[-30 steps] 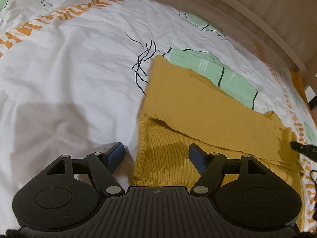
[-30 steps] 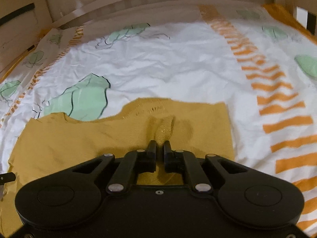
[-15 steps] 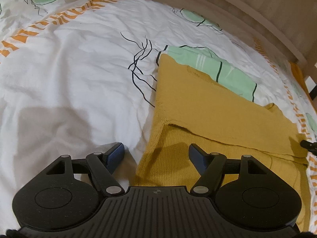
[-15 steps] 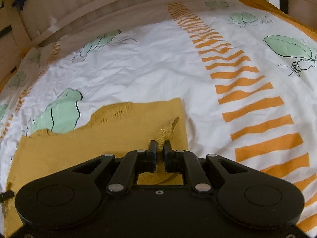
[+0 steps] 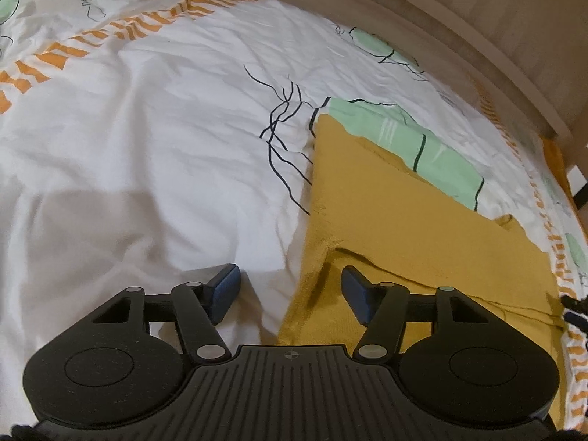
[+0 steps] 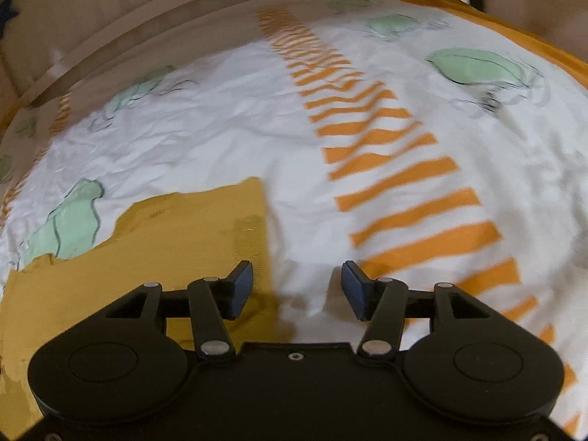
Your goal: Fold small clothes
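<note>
Left wrist view: bed sheet (image 5: 154, 154), white w/ green leaves & orange stripes, wooden bed frame (image 5: 477, 33) behind. Mustard knit garment (image 5: 397, 220) lay folded flat on sheet, its left edge between the wide-spread fingers of left hand-held gripper (image 5: 290, 286). Right hand-held gripper (image 6: 297, 286) also wide, holding nothing, straddling garment's right edge; bare sheet beyond.

Surface: I see a bed (image 5: 154, 154) with white leaf-and-orange-stripe printed bedding
On it: mustard knit garment (image 5: 397, 220), lying folded flat
</note>
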`<move>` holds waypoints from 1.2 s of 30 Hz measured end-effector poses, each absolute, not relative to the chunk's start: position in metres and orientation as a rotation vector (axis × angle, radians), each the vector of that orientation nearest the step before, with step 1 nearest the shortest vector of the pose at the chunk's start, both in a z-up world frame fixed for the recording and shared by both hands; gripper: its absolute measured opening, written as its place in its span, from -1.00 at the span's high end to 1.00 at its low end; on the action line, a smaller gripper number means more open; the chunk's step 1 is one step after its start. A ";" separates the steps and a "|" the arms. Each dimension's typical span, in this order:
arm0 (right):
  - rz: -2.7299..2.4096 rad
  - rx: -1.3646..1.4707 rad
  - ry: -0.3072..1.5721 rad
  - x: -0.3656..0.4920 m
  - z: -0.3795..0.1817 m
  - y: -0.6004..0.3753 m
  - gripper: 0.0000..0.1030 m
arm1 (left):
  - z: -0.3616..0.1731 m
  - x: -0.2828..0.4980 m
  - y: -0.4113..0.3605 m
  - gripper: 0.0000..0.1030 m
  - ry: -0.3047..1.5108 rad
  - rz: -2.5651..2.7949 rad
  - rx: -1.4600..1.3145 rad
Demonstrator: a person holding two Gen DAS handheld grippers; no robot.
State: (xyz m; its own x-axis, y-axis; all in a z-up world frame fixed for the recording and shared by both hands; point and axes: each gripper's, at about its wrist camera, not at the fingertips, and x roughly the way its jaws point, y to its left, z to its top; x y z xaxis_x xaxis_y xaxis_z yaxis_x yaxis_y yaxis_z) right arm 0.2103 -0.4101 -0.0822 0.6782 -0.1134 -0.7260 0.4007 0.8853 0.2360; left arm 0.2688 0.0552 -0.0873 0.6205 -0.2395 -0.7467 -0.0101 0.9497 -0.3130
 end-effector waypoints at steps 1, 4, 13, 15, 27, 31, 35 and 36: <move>-0.306 0.404 0.777 0.207 -0.081 -0.412 -0.17 | -0.087 0.269 0.056 -0.16 0.893 -0.133 -0.297; -0.314 0.432 0.774 0.190 -0.076 -0.417 -0.17 | -0.086 0.267 0.057 -0.16 0.885 -0.133 -0.268; -0.256 0.459 0.772 0.154 -0.058 -0.406 -0.17 | -0.088 0.258 0.081 -0.10 0.850 -0.117 -0.229; -0.221 0.483 0.786 0.143 -0.056 -0.400 -0.23 | -0.088 0.257 0.083 -0.10 0.846 -0.128 -0.235; -0.102 0.539 0.930 0.056 -0.070 -0.373 -0.45 | -0.083 0.196 0.099 -0.10 0.913 -0.208 -0.237; -0.085 0.567 0.956 0.028 -0.075 -0.370 -0.48 | -0.080 0.167 0.110 -0.11 0.941 -0.235 -0.276; -0.060 0.577 0.958 0.005 -0.079 -0.366 -0.55 | -0.077 0.138 0.114 -0.12 0.978 -0.261 -0.251; -0.052 0.581 0.959 -0.001 -0.080 -0.365 -0.56 | -0.076 0.132 0.115 -0.13 0.990 -0.263 -0.251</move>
